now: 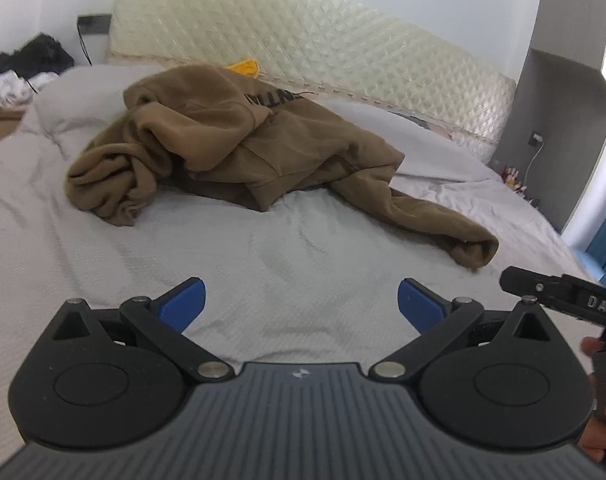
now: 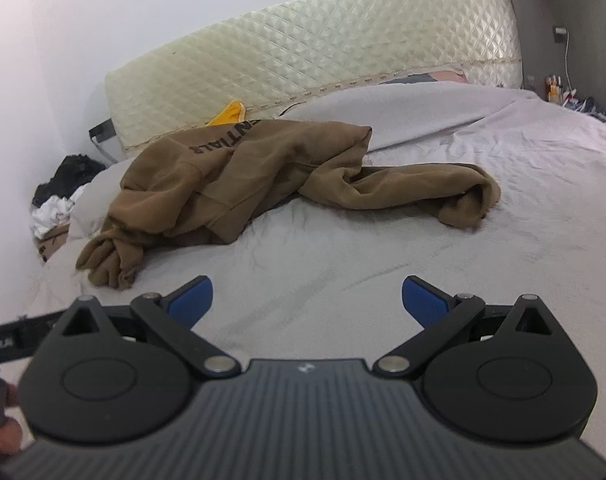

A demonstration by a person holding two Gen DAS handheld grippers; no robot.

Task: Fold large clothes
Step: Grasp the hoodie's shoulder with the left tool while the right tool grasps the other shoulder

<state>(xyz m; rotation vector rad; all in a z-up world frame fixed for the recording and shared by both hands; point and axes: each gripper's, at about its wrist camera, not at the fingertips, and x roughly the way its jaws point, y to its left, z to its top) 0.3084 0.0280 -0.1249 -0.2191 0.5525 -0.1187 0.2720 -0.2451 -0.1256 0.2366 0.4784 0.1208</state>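
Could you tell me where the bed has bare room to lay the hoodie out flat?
Bare sheet lies between both open claws and the brown hoodie, and right of its sleeve toward the bedside. The far left is crowded with the clothes pile.

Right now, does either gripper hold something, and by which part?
Nothing is held. The left gripper and right gripper are both open above the bed, short of the hoodie.
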